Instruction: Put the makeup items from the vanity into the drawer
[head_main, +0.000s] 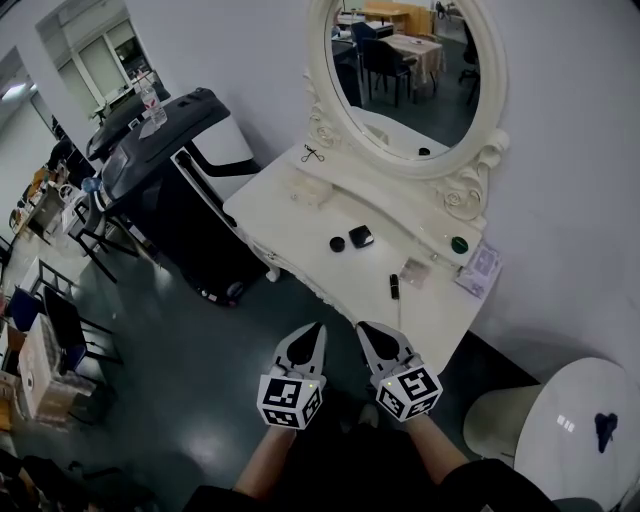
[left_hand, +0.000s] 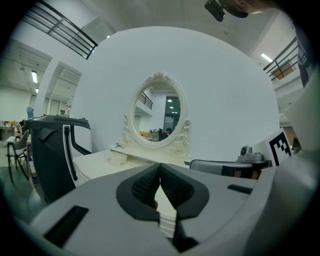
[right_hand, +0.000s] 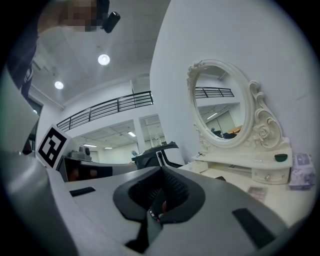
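**Barely begun: all the makeup is out on the vanity, both grippers are empty**

Clearly, nothing has gone into a drawer, as far as these views show. The left gripper (head_main: 316, 332) and the right gripper (head_main: 364, 330) hang side by side short of the front edge of the vanity (head_main: 300, 225). Each has its jaws closed tip to tip. The gripper views show the pads meeting with nothing caught between them, only background through the small gap below.

Every item lies ahead of the jaws and well apart from them:

- **Nearest:** a black tube (head_main: 394, 286) lies ahead of the right jaws.
- **Beyond it:** a round black compact (head_main: 338, 243) and a square black case (head_main: 361, 236) sit just beside each other, ahead of the space between the two grippers.
- **Farther ahead, right of the right jaws:** a green jar (head_main: 459, 244) stands on the raised shelf under the mirror (head_main: 405, 70).
- **Right end of the tabletop:** a lavender packet (head_main: 480, 268) rests there.
- **Far ahead, left of the left jaws:** a small metal tool (head_main: 312, 153) lies at the back.

No drawer stands open. The one small drawer front (right_hand: 270, 174) I can make out, below the green jar, looks shut.

By my reading the whole job remains. A drawer has to be opened, each item picked up and laid inside, and the drawer probably closed.
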